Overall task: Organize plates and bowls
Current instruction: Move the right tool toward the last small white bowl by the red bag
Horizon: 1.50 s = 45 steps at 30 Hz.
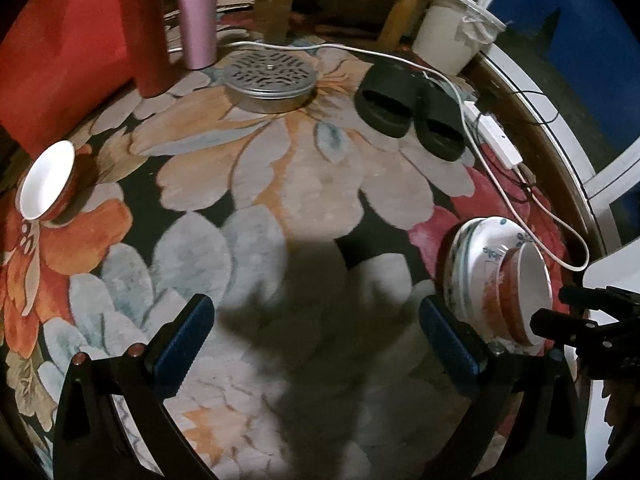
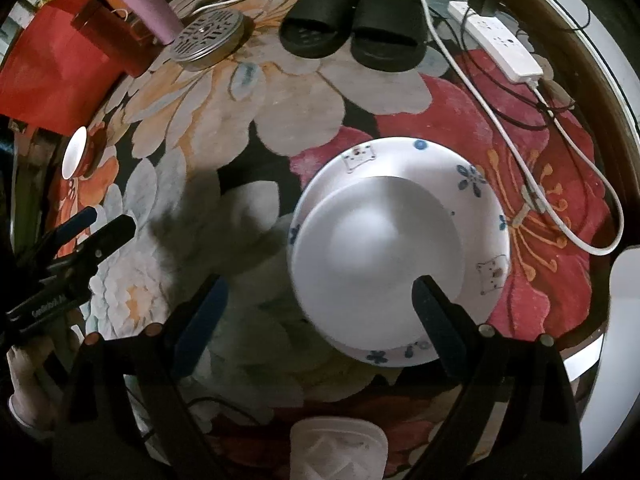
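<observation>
Right claw (image 2: 316,320) is hovering, fingers apart, over stack (image 2: 400,248); left claw (image 1: 316,344), also spread, is idling beside it, lone bowl (image 1: 46,184) far left, likely next.

Floral rug (image 2: 280,92) in orange, grey, red, white plate (image 2: 480,200) with blue flowers on it, orange-sided white bowl (image 1: 516,292), black slippers (image 2: 352,36) beyond the plate

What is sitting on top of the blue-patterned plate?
A white bowl with an orange-red outside sits on the patterned plate. It appears empty. It hides the plate's middle, and the left wrist view suggests another plate underneath.
</observation>
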Each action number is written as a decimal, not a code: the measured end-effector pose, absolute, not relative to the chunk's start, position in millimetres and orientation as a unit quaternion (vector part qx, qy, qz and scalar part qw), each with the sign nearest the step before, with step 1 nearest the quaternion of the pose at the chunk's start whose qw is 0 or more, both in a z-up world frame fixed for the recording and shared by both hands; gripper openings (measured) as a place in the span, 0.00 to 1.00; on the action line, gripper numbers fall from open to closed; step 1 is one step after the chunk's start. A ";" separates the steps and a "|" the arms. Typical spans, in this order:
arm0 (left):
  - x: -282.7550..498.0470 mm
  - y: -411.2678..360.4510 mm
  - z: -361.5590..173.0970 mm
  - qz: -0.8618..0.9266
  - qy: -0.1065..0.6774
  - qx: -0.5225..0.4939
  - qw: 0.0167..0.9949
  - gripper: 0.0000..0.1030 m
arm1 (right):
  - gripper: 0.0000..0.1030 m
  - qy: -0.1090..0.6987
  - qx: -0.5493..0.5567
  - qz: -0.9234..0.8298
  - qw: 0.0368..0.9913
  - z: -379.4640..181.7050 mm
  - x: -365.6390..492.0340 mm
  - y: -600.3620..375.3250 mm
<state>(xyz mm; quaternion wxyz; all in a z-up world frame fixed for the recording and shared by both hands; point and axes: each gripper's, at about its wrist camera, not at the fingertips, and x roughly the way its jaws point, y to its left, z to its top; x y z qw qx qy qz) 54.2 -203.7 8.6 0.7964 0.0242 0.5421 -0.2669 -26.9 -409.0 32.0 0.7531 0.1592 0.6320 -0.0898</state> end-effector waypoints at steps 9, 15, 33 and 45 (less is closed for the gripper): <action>59.5 -172.2 4.2 -0.247 0.545 0.015 0.801 1.00 | 0.92 0.637 0.146 -0.075 0.753 30.7 -17.9 -385.2; 63.0 -148.2 -1.0 -0.232 0.549 0.009 0.803 1.00 | 0.92 0.641 0.134 -0.066 0.753 29.3 -11.7 -370.1; 74.9 -56.4 -18.2 -0.169 0.562 -0.026 0.809 1.00 | 0.92 0.661 0.090 -0.004 0.745 14.1 22.7 -297.4; 78.1 -3.2 -31.1 -0.132 0.568 -0.044 0.811 1.00 | 1.00 0.661 0.061 0.040 0.747 7.4 56.9 -238.7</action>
